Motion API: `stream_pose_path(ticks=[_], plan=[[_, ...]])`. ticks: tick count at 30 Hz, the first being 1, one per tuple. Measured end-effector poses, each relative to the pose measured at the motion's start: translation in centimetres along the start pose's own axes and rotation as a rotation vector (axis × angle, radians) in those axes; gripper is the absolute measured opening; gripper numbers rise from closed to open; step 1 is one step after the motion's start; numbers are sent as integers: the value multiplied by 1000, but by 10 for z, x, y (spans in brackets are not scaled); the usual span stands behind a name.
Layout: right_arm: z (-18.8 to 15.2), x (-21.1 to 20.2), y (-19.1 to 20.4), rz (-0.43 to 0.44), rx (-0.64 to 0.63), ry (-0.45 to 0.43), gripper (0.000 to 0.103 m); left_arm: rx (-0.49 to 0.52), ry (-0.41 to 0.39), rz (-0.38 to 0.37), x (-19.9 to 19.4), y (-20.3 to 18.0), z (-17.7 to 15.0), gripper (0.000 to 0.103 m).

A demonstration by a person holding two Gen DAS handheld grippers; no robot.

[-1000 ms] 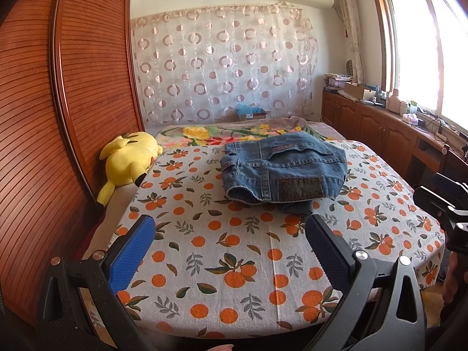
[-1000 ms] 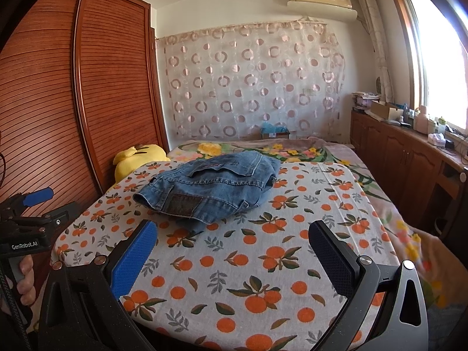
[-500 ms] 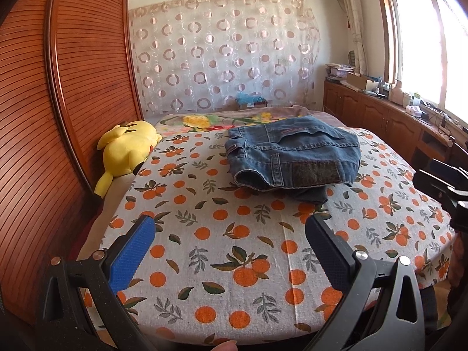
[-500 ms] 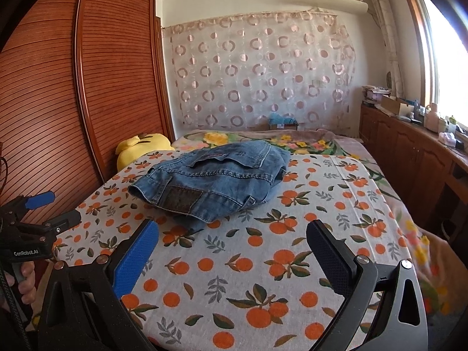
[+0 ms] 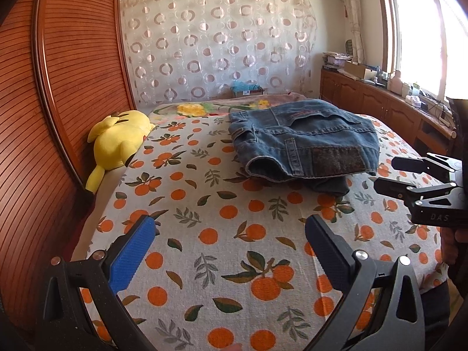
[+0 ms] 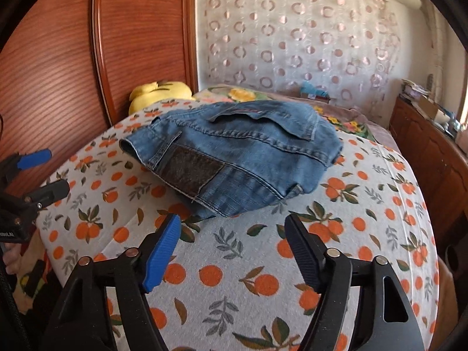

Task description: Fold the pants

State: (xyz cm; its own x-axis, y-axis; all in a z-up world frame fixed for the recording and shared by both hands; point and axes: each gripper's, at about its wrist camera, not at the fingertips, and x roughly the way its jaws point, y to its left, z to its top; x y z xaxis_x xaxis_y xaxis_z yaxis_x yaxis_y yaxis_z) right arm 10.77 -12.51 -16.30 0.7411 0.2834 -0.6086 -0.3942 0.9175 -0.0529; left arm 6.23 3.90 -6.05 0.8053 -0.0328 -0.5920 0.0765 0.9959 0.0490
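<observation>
A pair of blue jeans (image 5: 304,140) lies folded into a compact bundle on the bed (image 5: 222,234), its brown waistband patch facing me. In the right wrist view the jeans (image 6: 242,158) lie just beyond the fingertips. My left gripper (image 5: 231,228) hovers open over the orange-print bedsheet, short of the jeans, with nothing between its fingers. My right gripper (image 6: 232,228) is close to the near edge of the jeans; its jaws are closing, with only bedsheet between them. Each gripper shows at the edge of the other's view: the right gripper (image 5: 389,174) and the left gripper (image 6: 49,172).
A yellow plush toy (image 5: 117,140) lies at the bed's left side against the wooden wardrobe (image 5: 58,87). A patterned curtain (image 5: 216,49) hangs behind the bed. A wooden cabinet (image 5: 380,99) with clutter runs under the window at right.
Both grippers have moved toward the jeans, which look larger now. The right gripper's fingers have narrowed and it has rolled, tilting the view. The jeans have not moved.
</observation>
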Motion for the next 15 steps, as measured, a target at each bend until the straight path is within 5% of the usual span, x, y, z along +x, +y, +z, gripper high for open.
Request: stream_pose_path(ticks=[4,6,7,15], plan=[[10,7,-1,-41,-37,22,50,-8,10,-2,2,5,-2,102],[14,3,-5,-50,-48,13,21,-9,14,-4,1,7,-3,102],[18,0,-5,-56,-56,-3,15,-10,16,-4,0,8,-4,102],[51,-64,-29,-59,-35,-176,9,1,11,-31,0,6,6,102]])
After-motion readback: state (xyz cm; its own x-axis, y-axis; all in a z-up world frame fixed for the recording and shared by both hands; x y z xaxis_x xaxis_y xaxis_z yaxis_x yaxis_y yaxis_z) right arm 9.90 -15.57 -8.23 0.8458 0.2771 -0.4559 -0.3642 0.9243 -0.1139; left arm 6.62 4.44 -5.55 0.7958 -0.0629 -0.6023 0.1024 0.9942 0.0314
